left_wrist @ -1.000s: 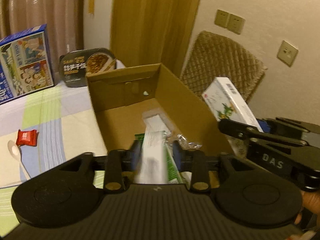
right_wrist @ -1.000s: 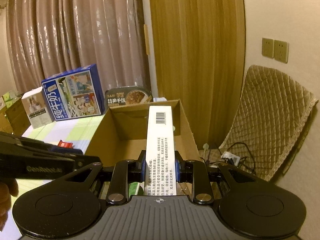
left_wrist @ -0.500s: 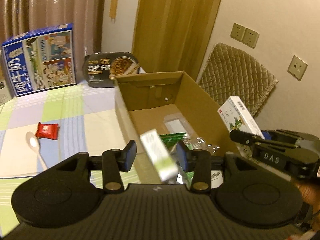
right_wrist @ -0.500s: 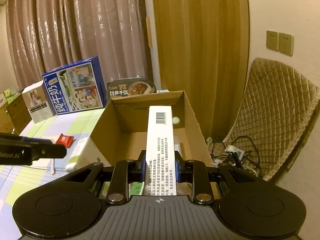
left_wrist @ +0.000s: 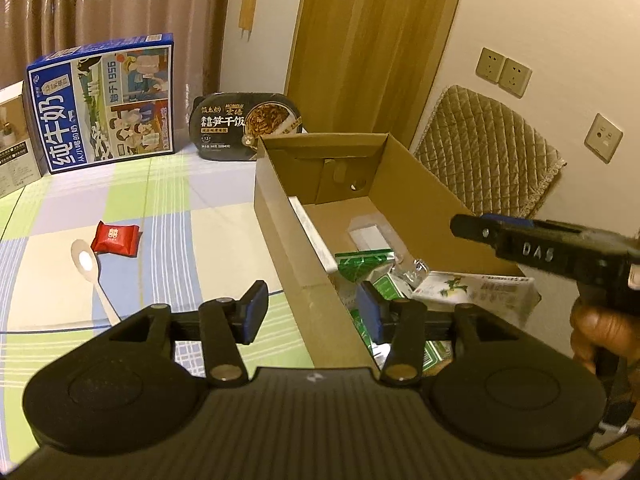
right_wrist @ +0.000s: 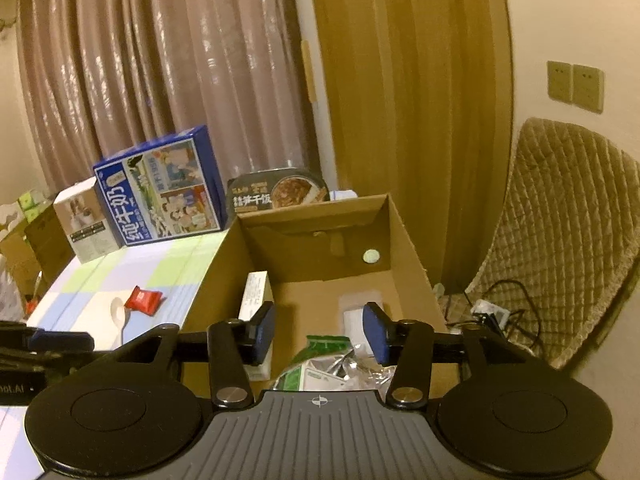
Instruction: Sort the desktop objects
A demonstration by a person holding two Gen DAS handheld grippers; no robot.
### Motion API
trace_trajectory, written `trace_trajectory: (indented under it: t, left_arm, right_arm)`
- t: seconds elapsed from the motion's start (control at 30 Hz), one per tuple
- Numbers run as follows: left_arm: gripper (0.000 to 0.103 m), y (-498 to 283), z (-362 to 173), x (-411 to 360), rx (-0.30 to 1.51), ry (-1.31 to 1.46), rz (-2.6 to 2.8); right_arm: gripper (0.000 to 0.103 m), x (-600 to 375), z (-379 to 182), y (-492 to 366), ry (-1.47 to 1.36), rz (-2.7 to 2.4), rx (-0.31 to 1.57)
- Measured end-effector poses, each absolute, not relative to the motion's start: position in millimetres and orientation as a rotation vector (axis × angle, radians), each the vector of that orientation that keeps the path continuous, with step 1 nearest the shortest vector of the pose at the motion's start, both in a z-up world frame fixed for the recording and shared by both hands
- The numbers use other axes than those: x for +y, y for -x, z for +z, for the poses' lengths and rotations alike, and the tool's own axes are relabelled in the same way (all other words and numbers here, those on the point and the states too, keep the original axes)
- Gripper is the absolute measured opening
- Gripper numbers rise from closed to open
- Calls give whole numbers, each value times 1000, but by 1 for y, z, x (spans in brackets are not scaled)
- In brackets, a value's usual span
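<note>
An open cardboard box [left_wrist: 280, 216] [right_wrist: 404, 232] stands on the checked tablecloth and holds several packets and cartons, among them a green packet [left_wrist: 362, 264] and a white carton with a plant picture [left_wrist: 476, 292]. My left gripper [left_wrist: 310, 308] is open and empty, straddling the box's near left wall. My right gripper [right_wrist: 320, 330] is open and empty above the box; its body shows at the right of the left wrist view [left_wrist: 560, 256]. A red snack packet [left_wrist: 116, 238] [right_wrist: 143, 301] and a white spoon [left_wrist: 90, 272] lie on the cloth left of the box.
A blue milk carton box [left_wrist: 104, 100] [right_wrist: 160, 192] and a black instant-meal tray [left_wrist: 248, 124] stand at the table's far edge. A small white box [right_wrist: 84, 224] stands further left. A padded chair [right_wrist: 560, 232] stands right of the box by the wall.
Both grippers have opened. The left one dropped its green-and-white carton into the box and moved left. The right one released the long white carton, which now lies in the box.
</note>
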State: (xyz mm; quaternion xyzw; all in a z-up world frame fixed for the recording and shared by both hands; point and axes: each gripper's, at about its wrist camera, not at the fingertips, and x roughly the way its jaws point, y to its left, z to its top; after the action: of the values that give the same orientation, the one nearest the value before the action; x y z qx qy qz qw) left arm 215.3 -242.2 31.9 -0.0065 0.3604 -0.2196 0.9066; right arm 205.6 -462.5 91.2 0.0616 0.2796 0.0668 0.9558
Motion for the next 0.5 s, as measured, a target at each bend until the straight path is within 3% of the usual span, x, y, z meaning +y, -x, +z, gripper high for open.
trace_trajectory:
  t: [0.27, 0.5]
  left_arm:
    - [54, -204, 22, -232, 761, 26, -442]
    - [70, -182, 18, -212, 770, 30, -413]
  right_arm:
    - [59, -465, 87, -162, -164, 124, 566]
    - [71, -448, 95, -119, -215, 148, 548]
